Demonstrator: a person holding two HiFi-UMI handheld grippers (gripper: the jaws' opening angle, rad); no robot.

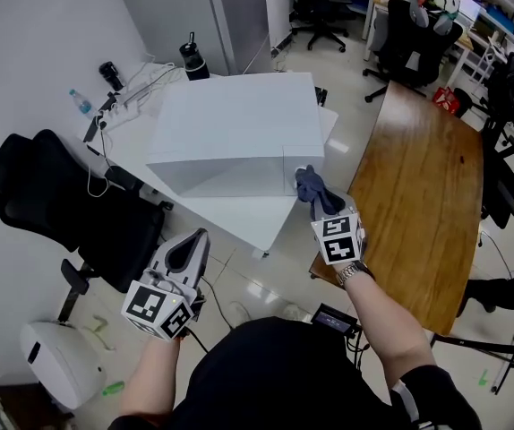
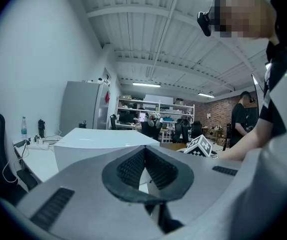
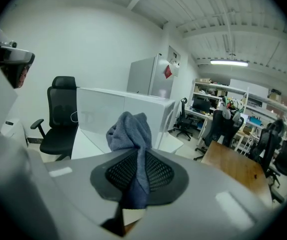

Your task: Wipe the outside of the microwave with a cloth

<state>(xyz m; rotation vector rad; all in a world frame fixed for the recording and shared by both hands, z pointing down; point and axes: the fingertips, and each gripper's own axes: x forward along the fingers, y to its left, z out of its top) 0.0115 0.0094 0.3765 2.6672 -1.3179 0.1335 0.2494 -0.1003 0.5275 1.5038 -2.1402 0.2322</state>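
Note:
The white box-shaped microwave (image 1: pixel 235 133) stands on a white table (image 1: pixel 266 218); it also shows in the left gripper view (image 2: pixel 103 141) and in the right gripper view (image 3: pixel 123 114). My right gripper (image 1: pixel 315 200) is shut on a grey-blue cloth (image 1: pixel 315 189), bunched above the jaws (image 3: pixel 133 136), close to the microwave's near right corner. My left gripper (image 1: pixel 190 253) is shut and empty, held lower left, apart from the table's front edge.
A black office chair (image 1: pixel 69 213) stands left of the table. A brown wooden table (image 1: pixel 427 195) lies to the right. A dark bottle (image 1: pixel 192 61), cables and a small water bottle (image 1: pixel 80 103) sit behind the microwave. More chairs fill the back right.

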